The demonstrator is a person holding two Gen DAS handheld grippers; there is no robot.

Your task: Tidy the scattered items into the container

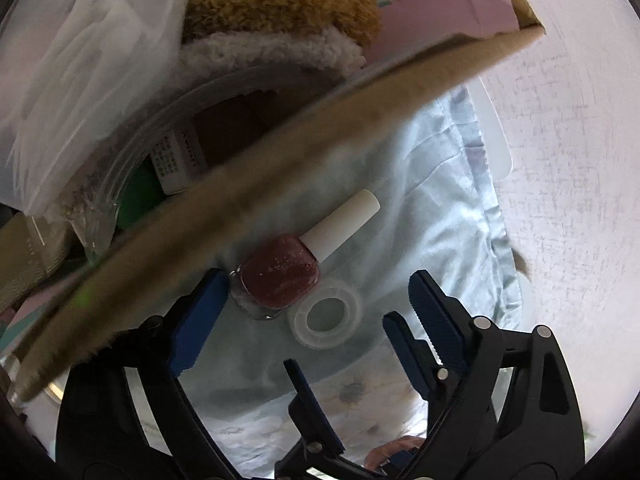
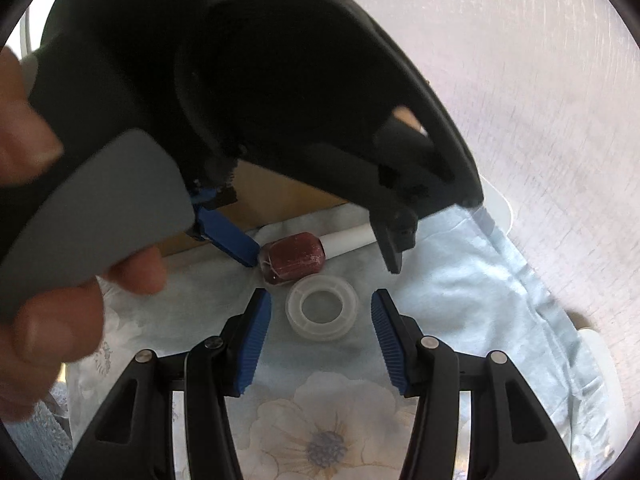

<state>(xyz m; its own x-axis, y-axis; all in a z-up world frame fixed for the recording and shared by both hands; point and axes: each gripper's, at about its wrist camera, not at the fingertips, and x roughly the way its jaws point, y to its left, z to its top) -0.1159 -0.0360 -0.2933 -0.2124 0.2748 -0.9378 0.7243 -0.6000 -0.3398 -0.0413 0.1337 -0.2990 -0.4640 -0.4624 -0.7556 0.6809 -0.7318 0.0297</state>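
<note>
A dark red nail polish bottle (image 1: pixel 280 276) with a white cap lies on a pale blue cloth (image 1: pixel 440 208), right beside the cardboard box (image 1: pixel 280 152). A clear tape ring (image 1: pixel 326 316) lies flat next to it. My left gripper (image 1: pixel 316 304) is open, its blue pads either side of bottle and ring, the left pad almost touching the bottle. In the right wrist view the bottle (image 2: pixel 294 258) and ring (image 2: pixel 322 308) lie ahead. My right gripper (image 2: pixel 321 338) is open, its pads flanking the ring. The left gripper (image 2: pixel 324 252) hangs above the bottle.
The box holds a brown and white plush (image 1: pixel 280 12), clear plastic bags (image 1: pixel 80 80) and a labelled pack (image 1: pixel 180 160). A person's hand (image 2: pixel 48 280) holds the left gripper's grey handle. Floral cloth (image 2: pixel 328 420) covers the near surface. A pale wall (image 2: pixel 540 80) stands at the right.
</note>
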